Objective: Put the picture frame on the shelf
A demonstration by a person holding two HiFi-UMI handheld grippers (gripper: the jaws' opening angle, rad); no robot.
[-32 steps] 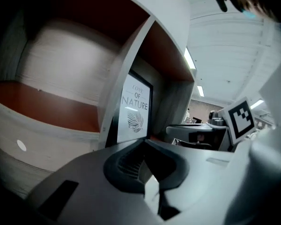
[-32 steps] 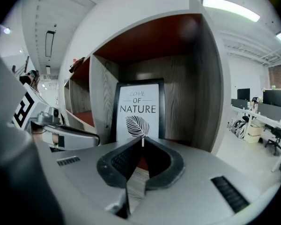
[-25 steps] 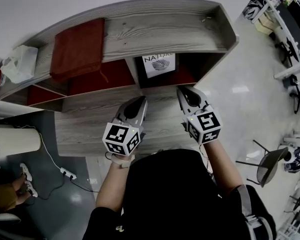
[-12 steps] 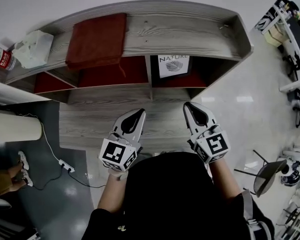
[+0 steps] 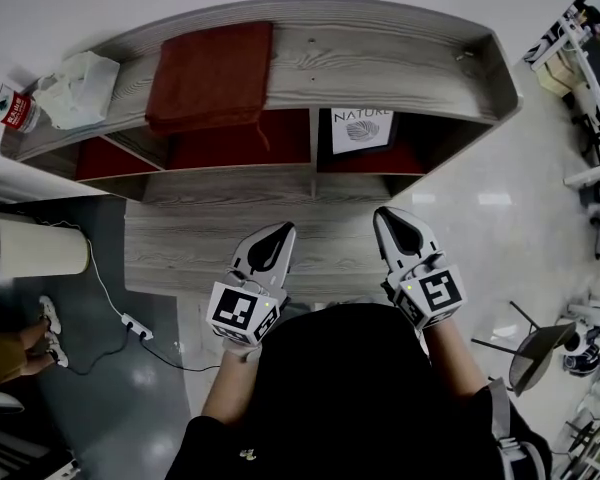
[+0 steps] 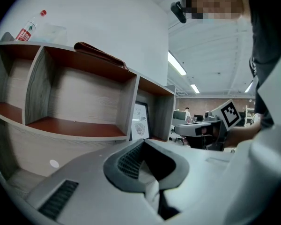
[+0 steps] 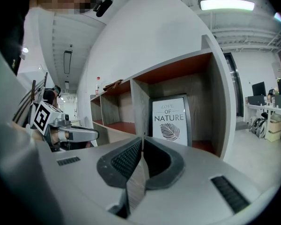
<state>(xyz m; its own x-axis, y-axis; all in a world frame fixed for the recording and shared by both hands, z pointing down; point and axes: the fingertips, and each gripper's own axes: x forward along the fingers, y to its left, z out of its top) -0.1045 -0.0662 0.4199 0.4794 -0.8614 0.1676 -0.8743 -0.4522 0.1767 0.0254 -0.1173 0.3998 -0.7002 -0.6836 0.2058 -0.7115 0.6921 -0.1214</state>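
Inside the shelf [image 5: 400, 63], one picture frame [image 5: 361, 129], left hand-held gripper [image 5: 282, 229] closed, right hand-held gripper [image 5: 385, 212] closed.

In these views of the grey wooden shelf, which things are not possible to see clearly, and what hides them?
Left gripper view: the black-framed leaf picture is partly hidden behind the grey wooden divider.
Right gripper view: the picture's bottom edge is hidden by the right gripper's grey body.
Head view: the red-labelled bottle's print is too small.
Head view: the compartments' back walls are hidden under the shelf's top board.
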